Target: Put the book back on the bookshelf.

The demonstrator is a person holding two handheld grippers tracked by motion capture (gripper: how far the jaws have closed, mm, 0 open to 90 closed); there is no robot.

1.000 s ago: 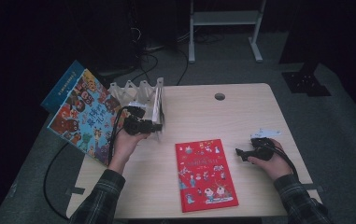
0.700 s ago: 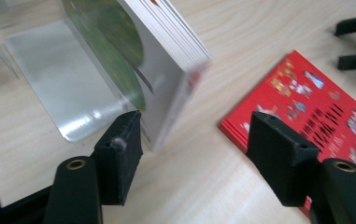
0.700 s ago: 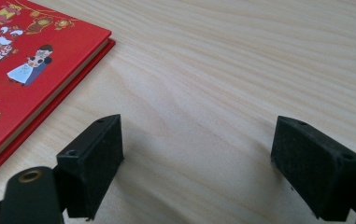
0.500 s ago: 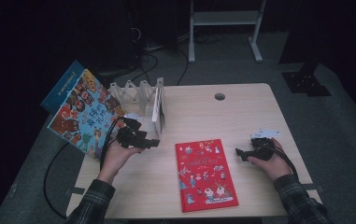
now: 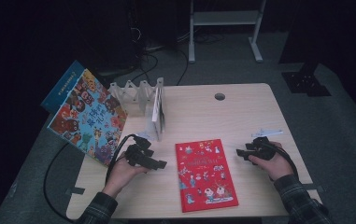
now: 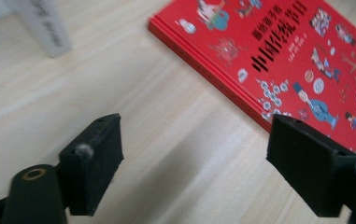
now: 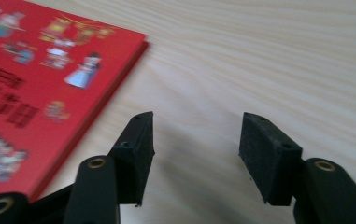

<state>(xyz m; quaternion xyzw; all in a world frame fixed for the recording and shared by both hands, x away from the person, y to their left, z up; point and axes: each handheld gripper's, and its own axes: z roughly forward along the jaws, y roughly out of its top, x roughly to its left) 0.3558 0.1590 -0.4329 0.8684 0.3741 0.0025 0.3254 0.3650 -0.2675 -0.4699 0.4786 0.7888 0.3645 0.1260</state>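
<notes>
Your flat red picture book (image 5: 205,174), its cover bearing dark Chinese characters too blurred to read among small cartoon figures, lies on the pale wooden table (image 5: 241,116). Left of the book, your left gripper (image 6: 194,163) has just been opening, nothing between. Right of it, your right gripper (image 7: 194,154) has just been closing, jaws apart, empty.

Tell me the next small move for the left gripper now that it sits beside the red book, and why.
Probably ease the left gripper sideways to the red book and straddle its near edge. Its jaws have just been opening and hold nothing, the book lies flat on the table close beside them, and the rack has free slots. The right gripper waits, jaws just closing on nothing.
</notes>
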